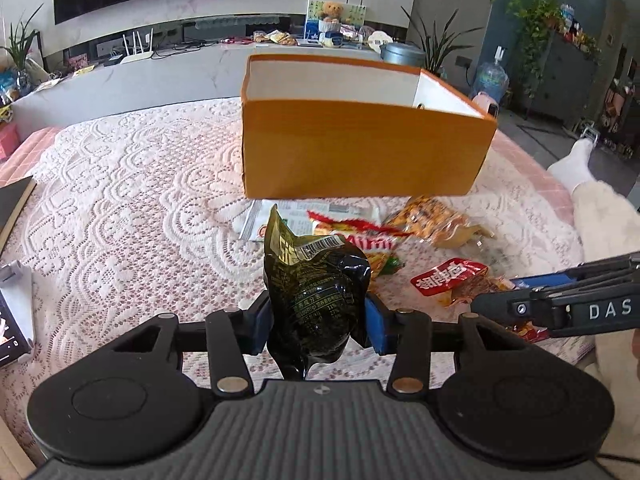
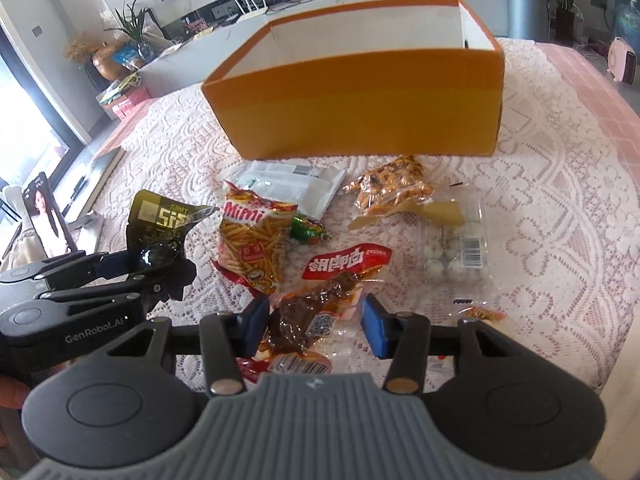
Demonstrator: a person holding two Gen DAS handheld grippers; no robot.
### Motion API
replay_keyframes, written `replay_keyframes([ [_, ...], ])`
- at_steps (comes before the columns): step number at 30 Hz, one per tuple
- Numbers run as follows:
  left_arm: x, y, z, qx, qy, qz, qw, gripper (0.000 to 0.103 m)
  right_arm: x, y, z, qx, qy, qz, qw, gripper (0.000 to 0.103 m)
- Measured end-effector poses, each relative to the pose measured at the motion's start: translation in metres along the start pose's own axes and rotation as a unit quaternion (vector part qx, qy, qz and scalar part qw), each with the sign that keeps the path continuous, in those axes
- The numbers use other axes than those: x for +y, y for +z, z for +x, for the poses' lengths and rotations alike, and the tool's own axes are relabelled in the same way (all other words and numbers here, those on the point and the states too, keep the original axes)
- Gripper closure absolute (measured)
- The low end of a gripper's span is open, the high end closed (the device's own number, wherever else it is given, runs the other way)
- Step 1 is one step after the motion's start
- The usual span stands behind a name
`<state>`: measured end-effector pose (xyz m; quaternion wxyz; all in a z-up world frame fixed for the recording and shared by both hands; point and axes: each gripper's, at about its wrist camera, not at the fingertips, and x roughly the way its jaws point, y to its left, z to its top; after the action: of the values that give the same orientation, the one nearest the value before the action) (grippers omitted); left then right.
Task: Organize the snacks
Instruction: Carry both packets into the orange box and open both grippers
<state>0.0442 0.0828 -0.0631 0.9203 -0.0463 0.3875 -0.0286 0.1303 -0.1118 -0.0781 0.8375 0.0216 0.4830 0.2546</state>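
Note:
My left gripper (image 1: pixel 318 320) is shut on a dark green snack packet (image 1: pixel 316 292), held upright above the lace cloth; in the right wrist view that packet (image 2: pixel 160 220) sits in the left gripper (image 2: pixel 160 264) at the left. My right gripper (image 2: pixel 316 320) is shut on a red packet of brown meat (image 2: pixel 320 292), and its tip (image 1: pixel 492 300) shows by that packet (image 1: pixel 448 280). Beyond both stands an open orange box (image 2: pixel 360 112), its white inside partly hidden. Loose snacks lie before it: a Mimi fries bag (image 2: pixel 248 240), a white packet (image 2: pixel 288 184), and a clear bag of orange snacks (image 2: pixel 392 188).
A clear bag of white balls (image 2: pixel 456 252), a small green sweet (image 2: pixel 308 230) and a small packet (image 2: pixel 480 312) lie nearby. A phone on a stand (image 2: pixel 44 216) and a dark book (image 1: pixel 12 204) sit at the left. A person's leg in a white sock (image 1: pixel 576 164) is at the right edge.

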Motion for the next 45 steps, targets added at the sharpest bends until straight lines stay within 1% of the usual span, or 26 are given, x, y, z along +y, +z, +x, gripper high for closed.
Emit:
replay_keyframes([
  [9,-0.009,0.018,-0.018,-0.023,-0.003,-0.004,0.9997,0.050,0.000,0.006,-0.028,-0.037,0.009,-0.001,0.999,0.055],
  [16,-0.018,0.048,-0.022,-0.051,-0.001,0.008,0.9987,0.050,0.001,0.025,-0.045,-0.066,0.014,-0.007,0.998,0.056],
  [21,-0.022,0.070,-0.021,-0.061,0.000,0.015,0.9980,0.050,0.003,0.044,-0.053,-0.090,0.012,-0.016,0.996,0.056],
  [30,-0.020,0.113,-0.010,-0.075,0.012,0.022,0.9969,0.050,0.001,0.094,-0.059,-0.143,-0.011,-0.031,0.989,0.056],
  [35,-0.012,0.140,0.000,-0.076,-0.002,0.016,0.9970,0.050,-0.001,0.130,-0.054,-0.163,-0.017,-0.041,0.986,0.056],
  [41,-0.003,0.174,0.024,-0.067,-0.010,0.023,0.9974,0.050,-0.007,0.172,-0.035,-0.172,-0.019,-0.052,0.983,0.056],
  [45,-0.001,0.182,0.049,-0.048,-0.005,0.032,0.9983,0.050,-0.014,0.197,-0.013,-0.161,-0.014,-0.054,0.985,0.056],
])
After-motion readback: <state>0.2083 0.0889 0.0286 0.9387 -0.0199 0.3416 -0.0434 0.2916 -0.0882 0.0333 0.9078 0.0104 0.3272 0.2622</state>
